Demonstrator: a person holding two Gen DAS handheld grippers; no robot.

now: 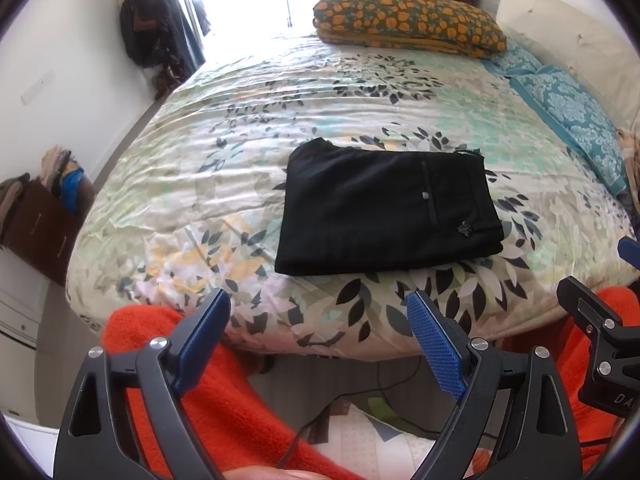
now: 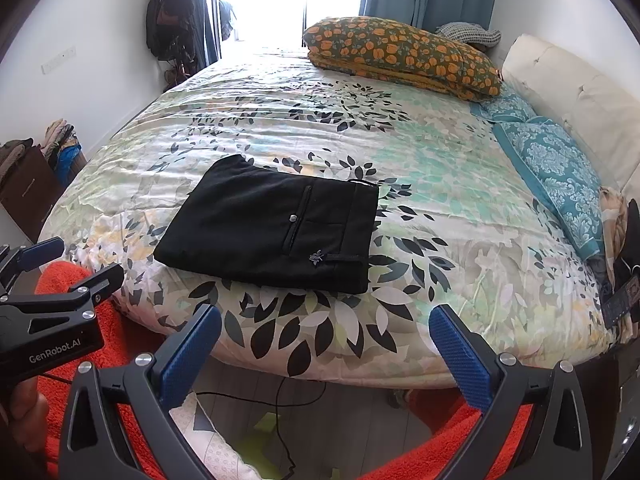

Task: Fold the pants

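**Pants folded, job looks done**

Black pants (image 1: 388,210) lying in a compact folded rectangle near the front edge of the bed (image 1: 280,92), back pocket up. Left gripper (image 1: 318,312) and right gripper (image 2: 324,332) both spread wide, holding nothing, short of the bed. Probably nothing left, though underside layers hidden.

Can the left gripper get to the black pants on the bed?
Probably yes. The left gripper is open and empty, pointing at the folded pants, and only bare bedspread lies between them.
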